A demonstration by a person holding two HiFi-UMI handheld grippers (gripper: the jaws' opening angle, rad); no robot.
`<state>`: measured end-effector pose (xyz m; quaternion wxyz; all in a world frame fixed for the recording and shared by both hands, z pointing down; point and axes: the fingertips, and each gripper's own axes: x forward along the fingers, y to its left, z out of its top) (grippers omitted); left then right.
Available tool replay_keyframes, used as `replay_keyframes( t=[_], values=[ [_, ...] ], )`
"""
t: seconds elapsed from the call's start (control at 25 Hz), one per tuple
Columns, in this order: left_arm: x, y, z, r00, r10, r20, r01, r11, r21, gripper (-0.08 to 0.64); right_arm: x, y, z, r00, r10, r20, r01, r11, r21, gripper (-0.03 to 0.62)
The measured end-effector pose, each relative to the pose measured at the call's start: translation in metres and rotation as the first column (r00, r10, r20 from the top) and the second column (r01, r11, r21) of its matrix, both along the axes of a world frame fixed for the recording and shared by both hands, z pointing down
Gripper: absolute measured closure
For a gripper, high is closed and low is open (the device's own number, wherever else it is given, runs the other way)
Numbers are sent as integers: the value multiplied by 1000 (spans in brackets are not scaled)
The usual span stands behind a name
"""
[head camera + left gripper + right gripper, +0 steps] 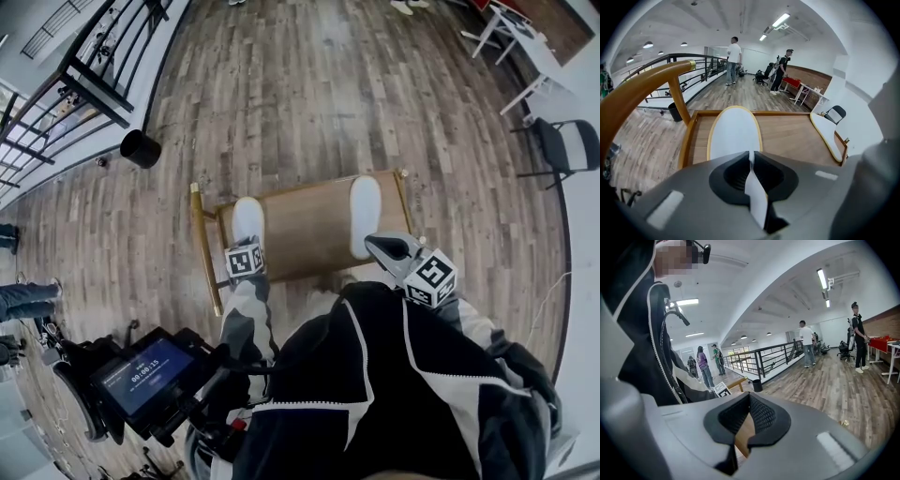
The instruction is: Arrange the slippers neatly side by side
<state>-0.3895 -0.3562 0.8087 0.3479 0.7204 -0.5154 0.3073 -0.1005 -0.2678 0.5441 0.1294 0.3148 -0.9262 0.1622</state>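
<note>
Wood-plank floor (pixel 309 94), black railing (pixel 94 75), black bin (pixel 141 148), white table (pixel 516 42), black chair (pixel 567 145), ceiling strip lights (pixel 780 20) overhead.

Holds the left gripper (pixel 750 157) out ahead of the body, nose tipped steeply down, jaws all but closed and pinching the near edge of a slipper (pixel 735 136), with the left sleeve (pixel 246 323) stretched forward behind the marker cube. Holds the right gripper (pixel 373 244) off to the right at the end of a bent right arm (pixel 473 328), nose tipped only a little down and angled in toward the left. Shows the right jaws pressed together with nothing between the pads.
</note>
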Motion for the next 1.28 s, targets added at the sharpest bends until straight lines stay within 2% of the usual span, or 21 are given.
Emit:
replay_keyframes(
  t=[0.24, 0.44, 0.56, 0.64, 0.68, 0.72, 0.8, 0.84, 0.92, 1.0, 1.08, 1.16, 1.28],
  values=[
    [3, -2, 4, 1000, 18, 12, -18, 1000, -11, 408, -5, -2, 3, 1000, -15, 6, 15, 1000, 3, 588],
    [1, -2, 1, 1000, 15, 7, -15, 1000, -2, 402, -13, -5, 1, 1000, -25, 9, 25, 1000, 12, 588],
    [-10, 4, -25, 1000, 11, -23, -10, 998, 58, 402, -29, 5, -9, 1000, -25, 8, 25, 999, 20, 588],
    [-3, -1, -58, 998, 33, -61, -24, 989, 146, 383, -32, 4, -11, 1000, -20, 16, 20, 999, 30, 588],
    [6, -5, -78, 995, 60, -82, -42, 978, 206, 376, -32, 0, -11, 1000, -18, 19, 17, 999, 33, 588],
    [19, -9, -102, 990, 97, -105, -65, 959, 275, 377, -31, -3, -10, 1000, -15, 22, 14, 999, 35, 588],
    [49, -8, -157, 969, 193, -156, -111, 899, 424, 396, -33, -8, -9, 1000, -11, 27, 10, 999, 39, 588],
    [64, -2, -187, 953, 244, -180, -126, 858, 499, 408, -35, -10, -10, 999, -9, 32, 8, 999, 43, 588],
    [92, 17, -250, 909, 353, -223, -137, 756, 640, 444, -39, -12, -13, 999, -10, 42, 7, 998, 58, 588],
    [116, 43, -308, 844, 469, -259, -133, 653, 745, 497, -42, -16, -19, 999, -9, 50, 5, 997, 82, 588],
    [133, 68, -348, 791, 554, -261, -146, 584, 798, 511, -42, -23, -29, 997, 3, 72, -11, 995, 101, 588],
    [140, 87, -369, 762, 595, -256, -149, 546, 824, 540, -41, -27, -40, 994, 11, 108, -23, 993, 112, 588],
    [138, 102, -383, 736, 619, -273, -130, 525, 841, 540, -48, -24, -56, 985, -4, 172, -16, 993, 114, 588]
  ],
)
